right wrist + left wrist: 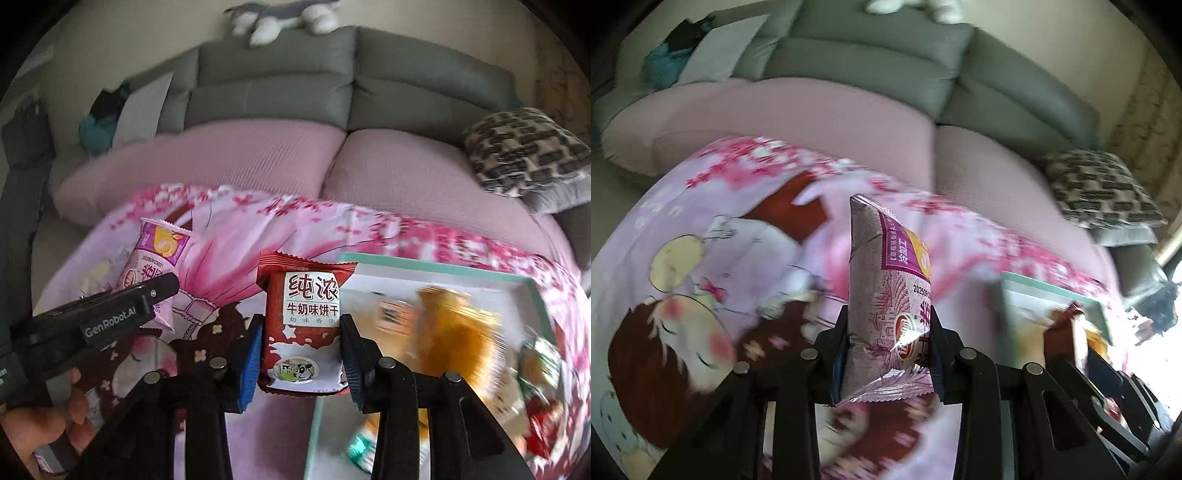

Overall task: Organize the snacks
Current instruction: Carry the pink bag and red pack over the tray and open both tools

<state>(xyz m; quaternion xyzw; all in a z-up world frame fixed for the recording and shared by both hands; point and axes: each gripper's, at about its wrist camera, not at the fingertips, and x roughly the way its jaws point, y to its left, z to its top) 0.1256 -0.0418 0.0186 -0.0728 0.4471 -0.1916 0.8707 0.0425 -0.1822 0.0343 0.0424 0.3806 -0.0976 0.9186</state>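
Note:
A purple snack packet (886,295) stands upright between the fingers of my left gripper (888,332), which is shut on its lower half above the pink cartoon-print cloth (701,258). A red milk-biscuit packet (303,325) is pinched between the blue pads of my right gripper (301,350), lifted off the cloth beside the tray. In the right wrist view the left gripper (162,286) shows at the left with the purple packet (155,258) in it. In the left wrist view the right gripper (1071,339) and its red packet (1065,321) are blurred at the right edge.
A teal-rimmed white tray (424,266) lies on the cloth at the right, holding several loose snacks, among them an orange packet (454,332). Behind the cloth are pink seat cushions (240,155), a grey sofa back (277,92) and a patterned pillow (524,151). A hand (55,406) holds the left gripper.

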